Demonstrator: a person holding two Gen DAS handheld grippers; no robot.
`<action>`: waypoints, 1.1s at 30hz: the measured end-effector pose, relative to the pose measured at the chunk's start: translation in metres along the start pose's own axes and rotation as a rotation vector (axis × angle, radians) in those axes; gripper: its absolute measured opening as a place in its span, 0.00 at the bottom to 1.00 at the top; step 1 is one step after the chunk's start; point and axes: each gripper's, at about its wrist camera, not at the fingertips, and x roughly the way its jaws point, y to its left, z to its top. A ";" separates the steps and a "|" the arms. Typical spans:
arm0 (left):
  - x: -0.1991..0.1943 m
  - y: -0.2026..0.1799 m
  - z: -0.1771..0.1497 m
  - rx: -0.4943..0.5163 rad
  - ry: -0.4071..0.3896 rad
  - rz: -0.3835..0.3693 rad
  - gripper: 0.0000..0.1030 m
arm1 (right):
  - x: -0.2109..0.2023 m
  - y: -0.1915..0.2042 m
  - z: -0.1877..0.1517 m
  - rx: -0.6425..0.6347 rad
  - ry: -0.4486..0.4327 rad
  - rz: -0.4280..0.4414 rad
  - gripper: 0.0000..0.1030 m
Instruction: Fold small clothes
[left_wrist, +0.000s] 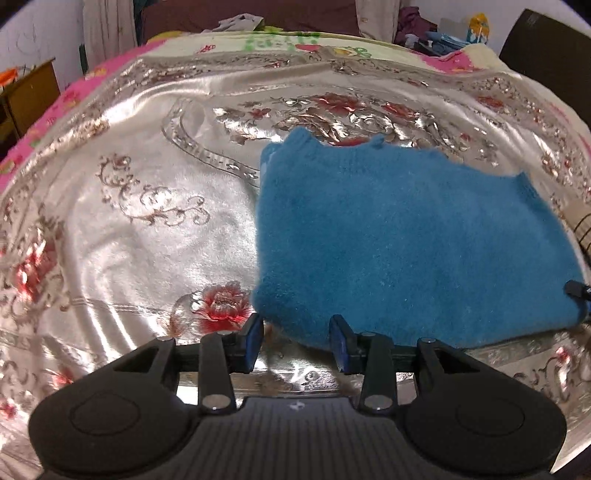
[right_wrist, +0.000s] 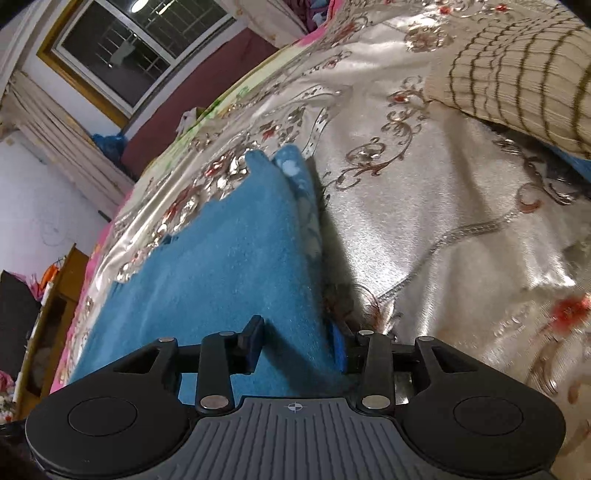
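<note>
A fuzzy blue garment (left_wrist: 399, 243) lies folded flat on a shiny floral bedspread (left_wrist: 140, 229). My left gripper (left_wrist: 297, 341) is open and empty, just short of the garment's near left corner. My right gripper (right_wrist: 297, 341) is open with its jaws straddling the garment's right edge (right_wrist: 236, 273); the cloth lies between the fingers without being pinched. A white-patterned inner layer (right_wrist: 306, 206) shows along that edge. The tip of the right gripper shows at the garment's right corner in the left wrist view (left_wrist: 578, 291).
A beige striped pillow (right_wrist: 517, 77) lies on the bedspread (right_wrist: 424, 206) to the right of the garment. A pink floral blanket (left_wrist: 48, 110) edges the bed. Wooden furniture (left_wrist: 26, 92) stands to the left. Clothes (left_wrist: 424, 26) are piled beyond the bed's far end.
</note>
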 end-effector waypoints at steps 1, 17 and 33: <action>-0.002 -0.001 0.000 0.008 -0.002 0.003 0.42 | -0.002 -0.001 -0.001 0.007 -0.004 -0.001 0.38; -0.023 -0.037 0.005 0.180 -0.092 0.071 0.46 | -0.003 -0.010 -0.009 0.088 -0.013 0.012 0.51; -0.001 -0.114 0.025 0.388 -0.081 0.008 0.52 | 0.011 -0.020 0.006 0.123 0.020 0.098 0.58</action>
